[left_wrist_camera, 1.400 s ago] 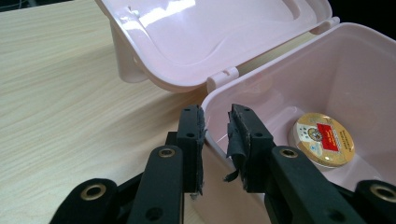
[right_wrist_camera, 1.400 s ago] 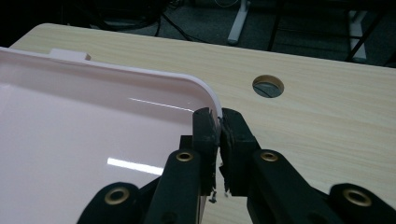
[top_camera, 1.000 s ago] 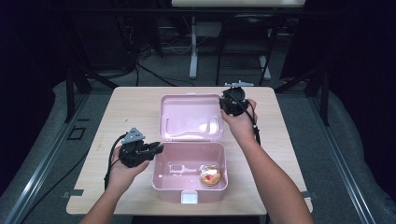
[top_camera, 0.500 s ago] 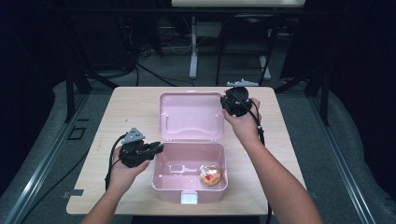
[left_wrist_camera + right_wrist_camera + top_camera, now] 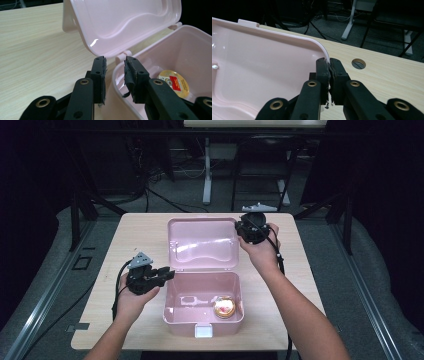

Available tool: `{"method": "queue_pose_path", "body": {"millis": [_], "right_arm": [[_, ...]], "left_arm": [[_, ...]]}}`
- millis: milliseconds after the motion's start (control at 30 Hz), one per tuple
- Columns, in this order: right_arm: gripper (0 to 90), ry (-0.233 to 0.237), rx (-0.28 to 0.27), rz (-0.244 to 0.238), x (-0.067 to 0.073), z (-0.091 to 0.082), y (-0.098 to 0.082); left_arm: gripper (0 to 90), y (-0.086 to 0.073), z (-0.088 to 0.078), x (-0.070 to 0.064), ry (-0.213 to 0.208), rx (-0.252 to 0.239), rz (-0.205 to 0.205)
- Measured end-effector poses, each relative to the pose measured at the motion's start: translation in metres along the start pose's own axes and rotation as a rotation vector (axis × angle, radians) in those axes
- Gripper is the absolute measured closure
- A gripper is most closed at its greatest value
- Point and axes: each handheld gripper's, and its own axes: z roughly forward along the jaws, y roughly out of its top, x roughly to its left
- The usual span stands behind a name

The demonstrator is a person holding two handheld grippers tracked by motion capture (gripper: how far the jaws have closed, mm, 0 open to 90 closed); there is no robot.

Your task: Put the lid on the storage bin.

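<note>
1. A light wooden table (image 5: 135,235) is seen from above, with a round hole (image 5: 358,63) near its far right part.
2. A pink plastic box (image 5: 200,320) is set on the table's near middle; its base lies open toward the person.
3. The box's lid (image 5: 202,242) is hinged at the back of the base and is held raised, tilted back from it.
4. The right gripper (image 5: 330,65) is pinched tight on the lid's rim at the far right corner, its jaws nearly together with the thin pink edge between them.
5. The left gripper (image 5: 115,63) is placed at the base's left rear corner. Its jaws have just been opening; they are parted to a narrow gap astride the base's wall, and no pad is seen pressed on it.
6. A small round gold-rimmed disc (image 5: 224,307) with a red label is laid flat in the base's right near part.
</note>
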Motion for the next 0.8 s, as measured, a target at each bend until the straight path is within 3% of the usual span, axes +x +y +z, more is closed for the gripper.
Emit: {"method": "queue_pose_path", "body": {"millis": [133, 333, 567, 800], "right_arm": [[86.4, 0.007, -0.008, 0.001, 0.000, -0.001, 0.000], [86.4, 0.012, -0.015, 0.004, -0.001, -0.003, -0.002], [86.4, 0.018, -0.023, 0.004, -0.002, -0.006, -0.003], [86.4, 0.022, -0.030, 0.001, -0.002, -0.008, -0.004]], "left_arm": [[67.2, 0.010, 0.001, 0.005, 0.028, -0.004, 0.012], [68.1, 0.031, -0.005, 0.016, 0.035, -0.045, -0.030], [71.1, 0.054, -0.001, 0.023, 0.077, -0.049, -0.027], [74.0, 0.074, 0.002, 0.025, 0.081, -0.054, -0.049]]}}
